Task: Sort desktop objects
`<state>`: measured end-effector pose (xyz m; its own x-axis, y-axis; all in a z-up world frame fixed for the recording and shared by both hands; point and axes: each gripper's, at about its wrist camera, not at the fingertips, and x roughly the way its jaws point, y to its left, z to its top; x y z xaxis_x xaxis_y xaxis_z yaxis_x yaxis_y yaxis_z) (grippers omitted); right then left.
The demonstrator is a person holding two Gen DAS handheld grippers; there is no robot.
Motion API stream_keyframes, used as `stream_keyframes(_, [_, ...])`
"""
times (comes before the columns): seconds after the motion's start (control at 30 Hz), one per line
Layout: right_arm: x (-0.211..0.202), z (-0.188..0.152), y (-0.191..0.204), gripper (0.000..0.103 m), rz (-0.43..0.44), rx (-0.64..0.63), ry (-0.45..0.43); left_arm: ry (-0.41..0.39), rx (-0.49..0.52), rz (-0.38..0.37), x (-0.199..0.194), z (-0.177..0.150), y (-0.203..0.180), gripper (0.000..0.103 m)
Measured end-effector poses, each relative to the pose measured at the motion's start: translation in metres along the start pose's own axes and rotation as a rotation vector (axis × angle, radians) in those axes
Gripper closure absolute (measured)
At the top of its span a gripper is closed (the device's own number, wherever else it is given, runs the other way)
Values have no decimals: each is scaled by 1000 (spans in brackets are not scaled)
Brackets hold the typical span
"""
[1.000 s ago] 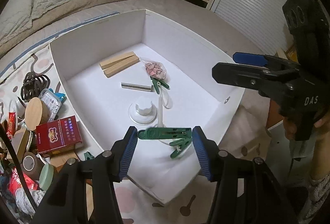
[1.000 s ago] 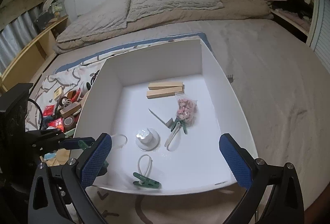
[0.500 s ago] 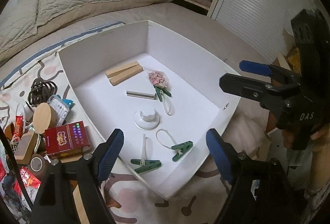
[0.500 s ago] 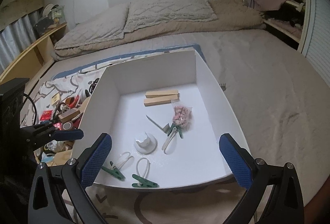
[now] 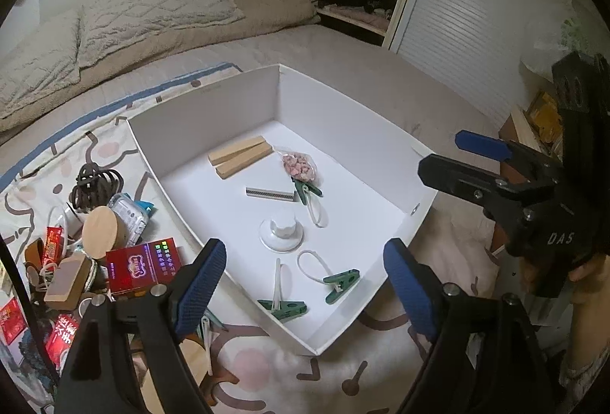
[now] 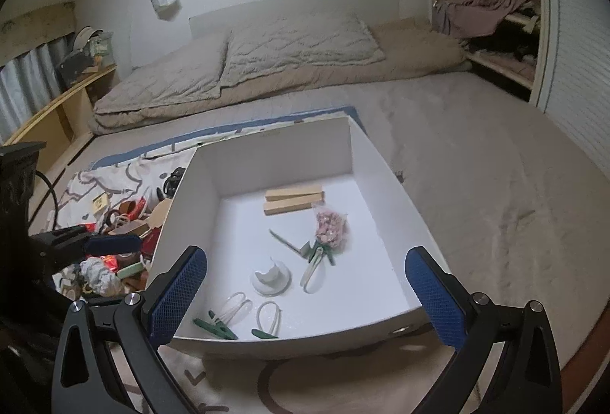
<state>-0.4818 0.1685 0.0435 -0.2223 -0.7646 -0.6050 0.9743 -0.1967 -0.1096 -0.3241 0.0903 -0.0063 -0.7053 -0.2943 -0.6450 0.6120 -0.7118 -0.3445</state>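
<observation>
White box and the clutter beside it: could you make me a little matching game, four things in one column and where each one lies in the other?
Things:
1. wooden blocks
2. red packet
3. green clips
4. white knob

Places:
A. outside the box, on the patterned cloth
B. middle of the box floor
C. by the box's far wall
D. by the box's near edge

Pairs: 1-C, 2-A, 3-D, 4-B

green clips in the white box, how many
3. One near the front wall, one just right of it, and one mid-box clamped on the pink bag. More may sit hidden in the pile outside the box.
</observation>
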Motion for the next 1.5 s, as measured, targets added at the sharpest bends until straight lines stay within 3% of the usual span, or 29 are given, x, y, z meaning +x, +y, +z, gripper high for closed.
stream_keyframes(0.17, [-9, -6, 4, 0, -31, -6, -26, -32, -16, 24, -9, 0, 1, 16])
stream_keyframes(0.5, [-23, -12, 14, 0, -75, -4, -69, -102, -32, 73, -27, 0, 2, 5])
stream_keyframes(0.53, [-25, -13, 14, 0, -34, -19, -68, -108, -32, 82, -29, 0, 2, 5])
stream_keyframes(0.67, [-30, -15, 17, 0, -47, -19, -72, -140, -38, 111, -38, -1, 2, 5])
stream_keyframes(1.5, [-69, -23, 29, 0, -98, 8, -147, -227, 0, 139, -78, -7, -6, 0])
